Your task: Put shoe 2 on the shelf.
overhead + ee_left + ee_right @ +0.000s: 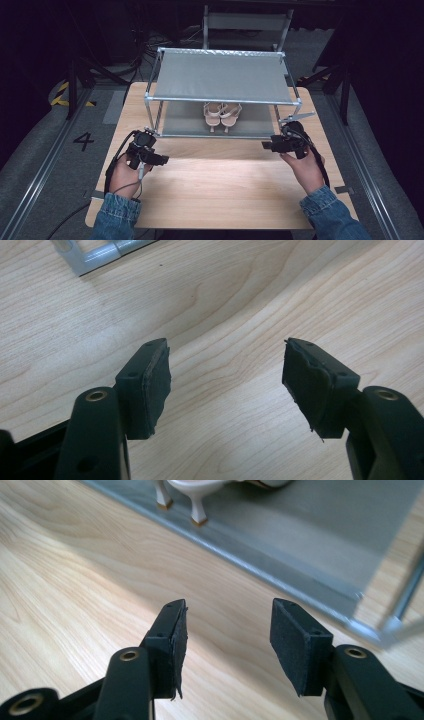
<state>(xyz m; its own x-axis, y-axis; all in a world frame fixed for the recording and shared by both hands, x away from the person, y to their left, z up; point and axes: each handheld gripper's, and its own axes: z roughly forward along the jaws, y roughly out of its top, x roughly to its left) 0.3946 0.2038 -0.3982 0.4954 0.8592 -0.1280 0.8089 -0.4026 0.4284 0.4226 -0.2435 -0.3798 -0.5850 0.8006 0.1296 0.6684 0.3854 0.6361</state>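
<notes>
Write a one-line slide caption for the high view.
Two open grippers, left gripper and right gripper, flank a shoe rack sheltering pale sandals.

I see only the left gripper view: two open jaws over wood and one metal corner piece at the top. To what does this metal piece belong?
Observer: In the high view it is the front left foot of a two-level shoe rack standing on the table.
Operator: Is something on this rack?
Observer: Yes, a pair of pale sandals sits on the lower shelf, heels toward the person.
Operator: Where is the other gripper?
Observer: The right gripper is near the rack's front right foot, jaws open with nothing between them.
Operator: Is my gripper touching the rack?
Observer: The left gripper points away from it, toward the table's middle.
</notes>
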